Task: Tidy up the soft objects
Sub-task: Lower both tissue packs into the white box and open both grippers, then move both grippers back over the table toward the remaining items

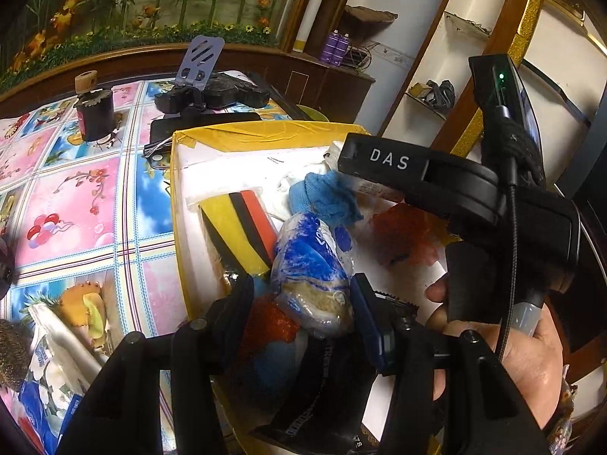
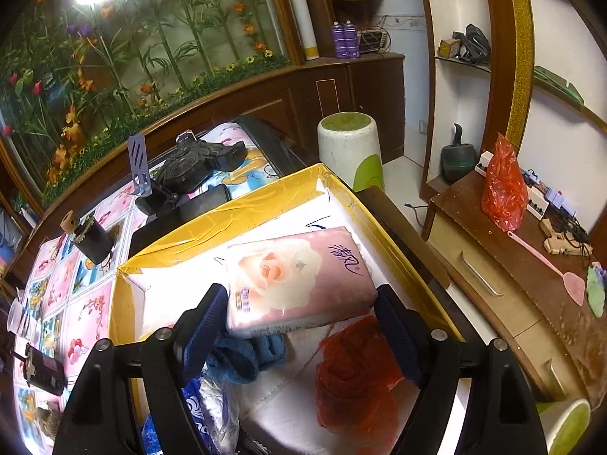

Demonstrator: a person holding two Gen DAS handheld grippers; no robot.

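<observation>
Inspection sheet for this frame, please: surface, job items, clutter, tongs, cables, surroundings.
Surface: table under a patterned floral cloth.
Job's things: yellow-rimmed box holding a blue cloth, a red mesh bag and a striped sponge.
Clutter: dark jar, phone stand and black devices on the cloth.
Tongs: left tongs closed on a blue-printed plastic bag; right tongs closed on a pink tissue pack, above the box.
Cables: black cable on the right tool.
Surroundings: flower mural, shelves, wooden cabinet, white stool.
</observation>
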